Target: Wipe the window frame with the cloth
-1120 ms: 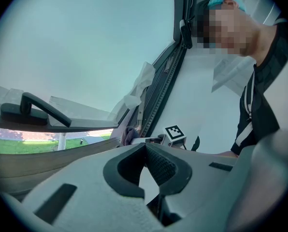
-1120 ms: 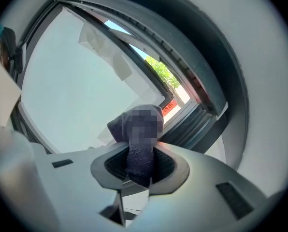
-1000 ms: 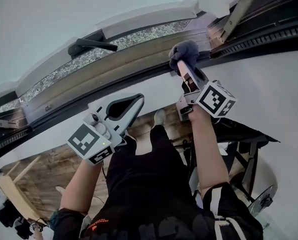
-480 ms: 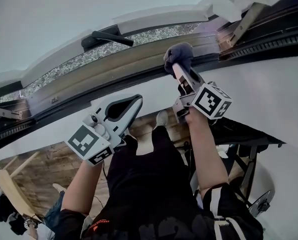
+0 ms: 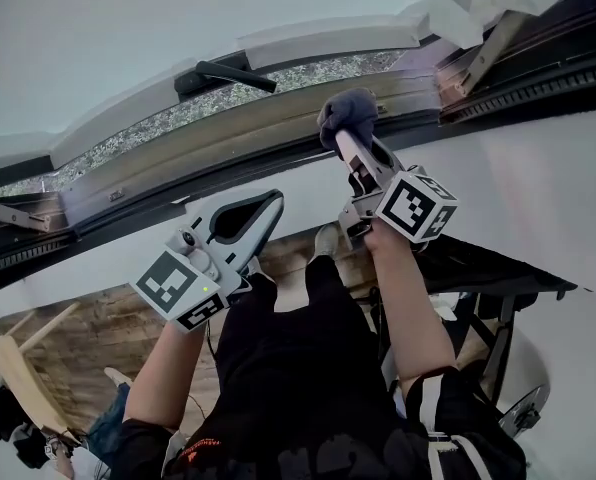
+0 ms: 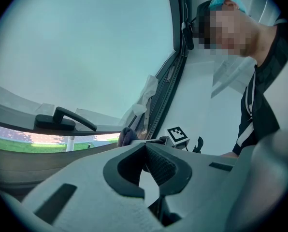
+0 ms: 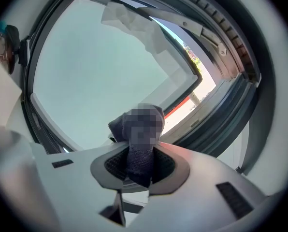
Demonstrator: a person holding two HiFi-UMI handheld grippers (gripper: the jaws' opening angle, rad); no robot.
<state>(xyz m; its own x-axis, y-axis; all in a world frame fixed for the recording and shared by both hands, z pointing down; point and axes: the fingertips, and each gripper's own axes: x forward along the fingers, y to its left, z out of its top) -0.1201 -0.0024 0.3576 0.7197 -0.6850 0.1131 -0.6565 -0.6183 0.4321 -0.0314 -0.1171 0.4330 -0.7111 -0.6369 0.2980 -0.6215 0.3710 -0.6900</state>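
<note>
While the right gripper (image 5: 344, 140) clamps the grey cloth (image 5: 346, 111) on the wooden window frame (image 5: 228, 136) and the left gripper (image 5: 274, 201) hangs closed, empty, the wiping seems only partly done.

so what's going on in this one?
A person stands at a window with a gripper in each hand. The right gripper is shut on a dark grey cloth, and the cloth appears to be pressed against the window frame, to the right of the black handle. The left gripper is shut with nothing in it, held lower and off the frame.
</note>
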